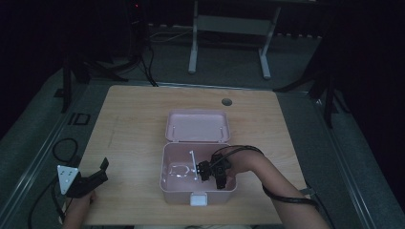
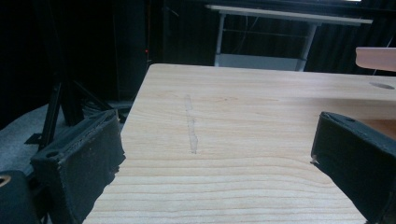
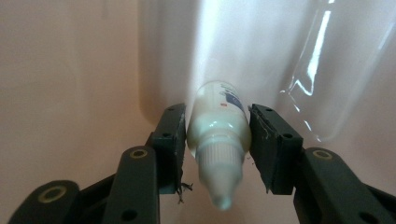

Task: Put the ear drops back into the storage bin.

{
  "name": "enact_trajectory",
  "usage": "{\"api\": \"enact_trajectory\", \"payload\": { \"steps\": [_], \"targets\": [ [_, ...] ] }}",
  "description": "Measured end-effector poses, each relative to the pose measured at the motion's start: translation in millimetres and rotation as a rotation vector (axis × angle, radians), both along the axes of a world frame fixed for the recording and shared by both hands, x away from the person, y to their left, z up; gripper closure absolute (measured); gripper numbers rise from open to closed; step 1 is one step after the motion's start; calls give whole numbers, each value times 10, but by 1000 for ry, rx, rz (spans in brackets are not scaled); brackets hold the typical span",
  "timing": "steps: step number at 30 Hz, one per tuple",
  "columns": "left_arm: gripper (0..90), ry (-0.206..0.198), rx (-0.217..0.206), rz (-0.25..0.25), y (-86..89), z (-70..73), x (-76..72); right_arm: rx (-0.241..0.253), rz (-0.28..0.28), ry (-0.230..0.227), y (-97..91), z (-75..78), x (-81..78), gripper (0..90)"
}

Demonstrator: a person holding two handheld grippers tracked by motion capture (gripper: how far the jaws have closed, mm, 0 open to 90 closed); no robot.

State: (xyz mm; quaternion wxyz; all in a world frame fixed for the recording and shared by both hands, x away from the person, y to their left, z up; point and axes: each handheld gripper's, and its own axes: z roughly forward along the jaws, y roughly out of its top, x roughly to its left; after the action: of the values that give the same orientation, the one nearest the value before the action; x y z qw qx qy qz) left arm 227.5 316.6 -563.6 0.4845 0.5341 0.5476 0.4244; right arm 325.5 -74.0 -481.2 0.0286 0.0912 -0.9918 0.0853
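An open pink box (image 1: 165,183) sits in the middle of the wooden table (image 1: 129,119), its lid (image 1: 197,125) standing up behind it. My right gripper (image 1: 201,171) is down inside the box. In the right gripper view it (image 3: 218,114) is shut on a small white dropper bottle (image 3: 217,140), one pad on each side and the ribbed cap pointing back at the camera. Clear shiny plastic film (image 3: 308,70) lies on the box floor behind the bottle. My left gripper (image 1: 102,171) rests at the table's near left corner, open and empty, and its jaws stand wide apart (image 2: 219,135).
A thin white stick (image 1: 193,162) and glints of the film (image 1: 177,169) show inside the box. A white latch (image 1: 198,199) is on its front wall. A round cable hole (image 1: 227,101) lies near the table's far edge. Stands and cables surround the table.
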Motion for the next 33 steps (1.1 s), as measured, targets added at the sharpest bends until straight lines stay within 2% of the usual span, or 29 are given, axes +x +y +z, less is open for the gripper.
{"api": "enact_trajectory", "payload": {
  "steps": [1, 11, 14, 20, 24, 27, 29, 31, 33],
  "targets": [
    [24, 0, 0, 0, 0, 0, 0, 0, 0, 0, 0, 0, 0, 556],
    [24, 0, 0, 2, 0, 0, 0, 68, -21, -37, -65, 381, 5, 482],
    [23, 0, 2, 2, 0, 0, 0, 83, -7, -44, -114, 485, -14, 479],
    [24, 0, -1, 2, -1, 0, 2, 126, -37, -67, -190, 642, -18, 429],
    [24, 0, 1, 3, -1, 0, 1, 208, -55, -98, -274, 823, -35, 365],
    [24, 0, 2, 4, -3, 0, 0, 250, -69, -117, -333, 924, -37, 296],
    [24, 0, 2, 4, -3, 0, 1, 265, -89, -115, -355, 955, -32, 275],
    [23, 0, 2, 4, -3, 0, 0, 298, -102, -113, -435, 1010, -18, 173],
    [24, -3, 2, 4, -4, 0, -1, 321, -131, -97, -495, 1036, -1, 153]
  ]
}}
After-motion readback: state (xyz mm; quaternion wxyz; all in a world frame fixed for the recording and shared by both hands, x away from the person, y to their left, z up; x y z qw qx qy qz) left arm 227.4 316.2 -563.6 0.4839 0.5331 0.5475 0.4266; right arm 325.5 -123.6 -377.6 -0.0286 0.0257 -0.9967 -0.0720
